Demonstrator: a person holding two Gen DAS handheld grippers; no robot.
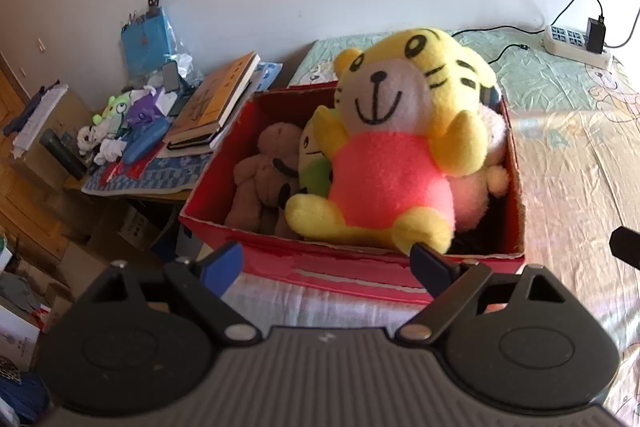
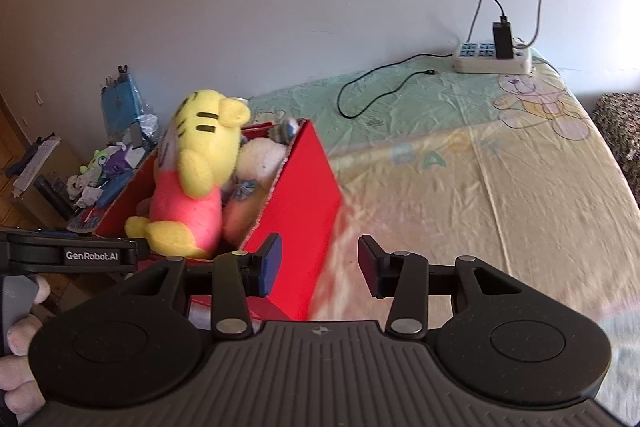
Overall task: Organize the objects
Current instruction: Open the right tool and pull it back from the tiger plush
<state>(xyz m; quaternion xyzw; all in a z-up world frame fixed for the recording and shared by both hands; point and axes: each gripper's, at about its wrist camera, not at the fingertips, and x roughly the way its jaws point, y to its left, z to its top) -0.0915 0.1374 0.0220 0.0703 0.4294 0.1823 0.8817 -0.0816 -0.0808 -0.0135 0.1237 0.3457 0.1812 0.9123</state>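
Note:
A yellow tiger plush in a pink shirt (image 1: pixel 394 147) lies on top of other soft toys in a red cardboard box (image 1: pixel 360 267) on the bed. A brown bear plush (image 1: pixel 260 171) and a white-pink plush (image 1: pixel 486 163) lie beside it in the box. My left gripper (image 1: pixel 326 259) is open at the box's near wall, its right fingertip touching the tiger's foot. In the right wrist view the tiger (image 2: pixel 192 183) and box (image 2: pixel 304 203) show at left. My right gripper (image 2: pixel 320 263) is open and empty over the sheet, just right of the box.
A cluttered side table (image 1: pixel 132 179) with books (image 1: pixel 216 99) and small toys stands left of the bed. A power strip (image 2: pixel 492 59) with a charger and cable lies at the bed's far side. The bedsheet (image 2: pixel 480 207) stretches to the right.

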